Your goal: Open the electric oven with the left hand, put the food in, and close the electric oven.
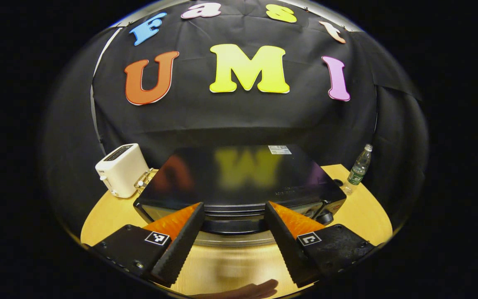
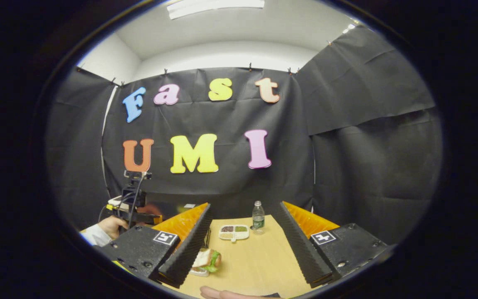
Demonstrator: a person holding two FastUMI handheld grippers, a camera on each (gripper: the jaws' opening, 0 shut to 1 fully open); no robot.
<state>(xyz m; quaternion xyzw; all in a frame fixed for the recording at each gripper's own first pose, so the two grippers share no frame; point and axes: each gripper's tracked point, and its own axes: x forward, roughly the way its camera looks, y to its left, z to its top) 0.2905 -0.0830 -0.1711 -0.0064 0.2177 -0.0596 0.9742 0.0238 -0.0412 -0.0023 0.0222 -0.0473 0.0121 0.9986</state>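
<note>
Basically nothing done yet: oven [image 1: 239, 182] sits shut just ahead of the left gripper [image 1: 235, 224], jaws wide, empty. Sandwich [image 2: 208, 259] waits on the desk [image 2: 255, 261] between the right gripper [image 2: 245, 236] jaws, also wide. Open, load, close all remain.

The oven [image 1: 239, 182] sits mid-worktop [image 1: 359, 211], a toaster [image 1: 120, 169] at its left, a bottle [image 1: 359, 168] near the right edge.
</note>
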